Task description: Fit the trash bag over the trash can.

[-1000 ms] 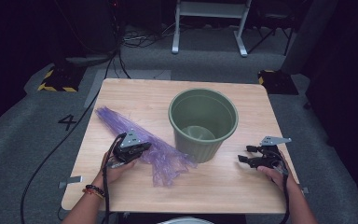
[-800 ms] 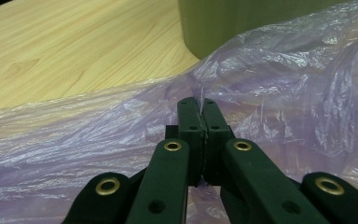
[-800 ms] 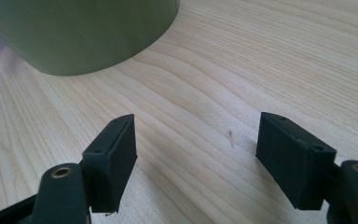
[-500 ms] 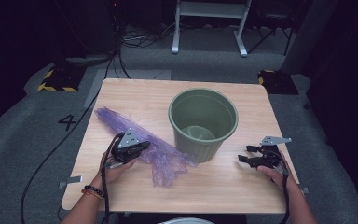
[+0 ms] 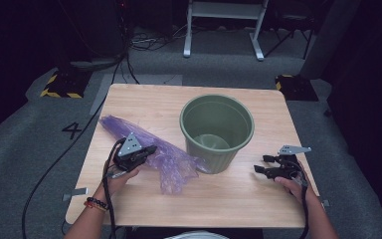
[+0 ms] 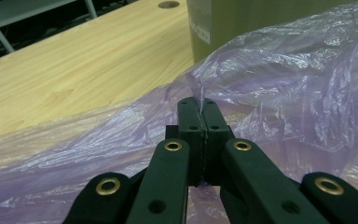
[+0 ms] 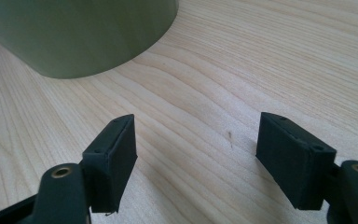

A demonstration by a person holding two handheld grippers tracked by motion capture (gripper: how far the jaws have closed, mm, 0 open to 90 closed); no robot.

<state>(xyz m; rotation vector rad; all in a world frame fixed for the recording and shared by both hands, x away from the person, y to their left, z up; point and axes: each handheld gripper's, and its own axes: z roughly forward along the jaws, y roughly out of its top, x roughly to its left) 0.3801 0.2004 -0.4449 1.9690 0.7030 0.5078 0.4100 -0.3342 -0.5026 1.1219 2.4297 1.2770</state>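
A crumpled purple plastic bag (image 5: pixel 169 159) lies on the wooden table (image 5: pixel 229 199), left of a green bin (image 5: pixel 217 132) that stands upright with nothing visible inside it. My left gripper (image 5: pixel 146 152) rests on the bag's middle; in the left gripper view its jaws are closed on a pinched fold of the bag (image 6: pixel 270 93) at the left gripper's tips (image 6: pixel 199 103). The bin (image 6: pixel 242 23) rises just beyond. My right gripper (image 5: pixel 261 168) sits low over the table right of the bin, open, with bare wood between its pads (image 7: pixel 114 154). The bin's base (image 7: pixel 74 32) is ahead of the right gripper (image 7: pixel 196 149).
The table's right edge (image 5: pixel 303 164) lies close behind my right hand. A cable (image 5: pixel 54 159) trails from the left gripper down onto the grey floor. A metal frame (image 5: pixel 224 25) stands beyond the table's far edge.
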